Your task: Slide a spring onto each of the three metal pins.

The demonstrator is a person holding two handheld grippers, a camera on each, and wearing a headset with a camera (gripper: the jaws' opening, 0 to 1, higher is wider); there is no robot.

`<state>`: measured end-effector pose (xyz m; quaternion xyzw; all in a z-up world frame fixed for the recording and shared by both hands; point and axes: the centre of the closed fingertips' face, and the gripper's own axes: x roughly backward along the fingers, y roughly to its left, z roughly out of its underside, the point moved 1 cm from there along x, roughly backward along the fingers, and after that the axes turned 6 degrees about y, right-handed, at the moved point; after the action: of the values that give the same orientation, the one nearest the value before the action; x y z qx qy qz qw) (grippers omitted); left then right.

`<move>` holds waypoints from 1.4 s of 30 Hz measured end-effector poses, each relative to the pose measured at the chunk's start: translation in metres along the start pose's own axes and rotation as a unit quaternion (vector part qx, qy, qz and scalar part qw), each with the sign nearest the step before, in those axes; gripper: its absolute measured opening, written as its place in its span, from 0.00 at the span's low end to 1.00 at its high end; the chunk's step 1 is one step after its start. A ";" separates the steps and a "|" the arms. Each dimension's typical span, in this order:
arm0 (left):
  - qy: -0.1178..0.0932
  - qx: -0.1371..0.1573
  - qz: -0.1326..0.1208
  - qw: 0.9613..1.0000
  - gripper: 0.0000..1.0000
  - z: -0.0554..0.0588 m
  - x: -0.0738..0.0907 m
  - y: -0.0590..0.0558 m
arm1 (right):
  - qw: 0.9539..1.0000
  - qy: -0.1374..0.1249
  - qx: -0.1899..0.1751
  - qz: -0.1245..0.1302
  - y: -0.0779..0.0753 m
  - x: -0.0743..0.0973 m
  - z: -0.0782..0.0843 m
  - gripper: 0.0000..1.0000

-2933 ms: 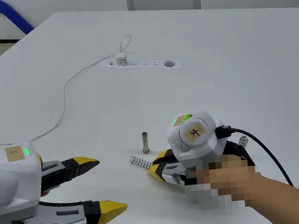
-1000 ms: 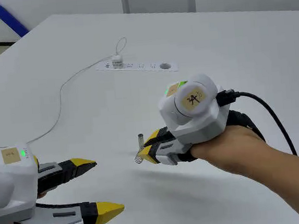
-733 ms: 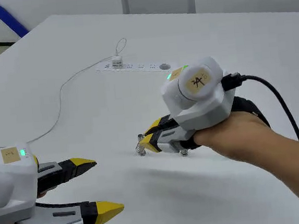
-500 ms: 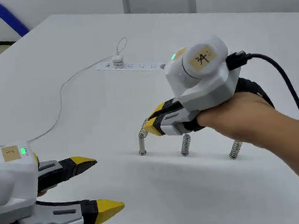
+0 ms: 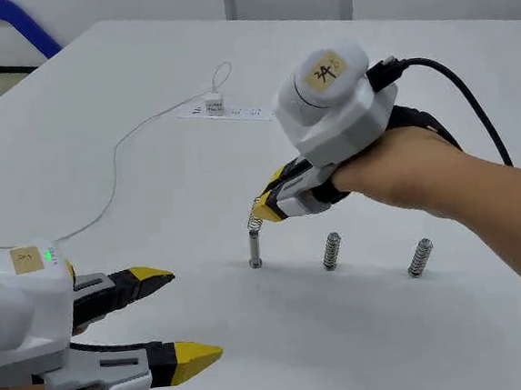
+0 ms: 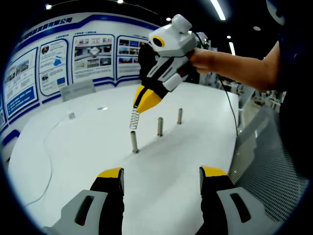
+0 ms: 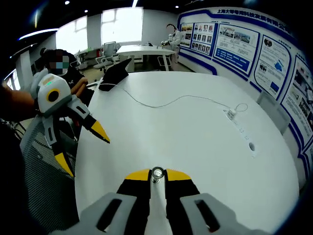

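- My right fingers (image 5: 272, 199) pinch a spring (image 5: 254, 220), its top hidden between them, just over the bare pin (image 5: 254, 249).
- Right of it, two sprung pins (image 5: 331, 251).
- My left fingers (image 5: 194, 351) gape wide, near left.

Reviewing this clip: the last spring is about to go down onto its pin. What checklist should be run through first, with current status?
1. right tool shut on spring: ok.
2. Spring's lower end just above the top of the bare pin: ok in the head and left gripper views.
3. Spring in line with the pin: not ok, it hangs slanted.
4. Bare pin standing upright: ok.
5. middle spring and end spring seated on their pins: ok.
6. left tool open and apart from the pins: ok.
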<state>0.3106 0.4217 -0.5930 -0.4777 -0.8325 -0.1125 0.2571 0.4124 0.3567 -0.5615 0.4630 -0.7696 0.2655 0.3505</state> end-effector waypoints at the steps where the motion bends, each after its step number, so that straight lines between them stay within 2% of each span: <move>1: 0.000 0.000 0.000 1.000 0.64 0.000 0.000 0.000 | 1.000 0.003 0.000 -0.001 0.000 -0.001 0.000 0.12; 6: 0.000 0.001 -0.001 1.000 0.64 0.000 0.000 0.001 | 1.000 0.020 0.002 -0.008 -0.003 -0.005 0.001 0.12; 9: -0.001 0.002 -0.002 1.000 0.64 0.000 0.000 0.001 | 1.000 0.029 0.002 -0.012 0.000 -0.005 0.003 0.12; 21: -0.001 0.002 -0.002 1.000 0.64 0.000 0.000 0.002 | 0.999 0.044 0.002 -0.020 0.002 -0.012 0.004 0.12; 42: 0.001 0.000 0.000 1.000 0.64 0.000 0.000 0.001 | 0.997 0.066 -0.018 -0.031 0.003 -0.037 0.018 0.12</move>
<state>0.3113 0.4224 -0.5930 -0.4778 -0.8320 -0.1134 0.2581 0.4165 0.3644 -0.6019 0.4613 -0.7350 0.2703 0.4170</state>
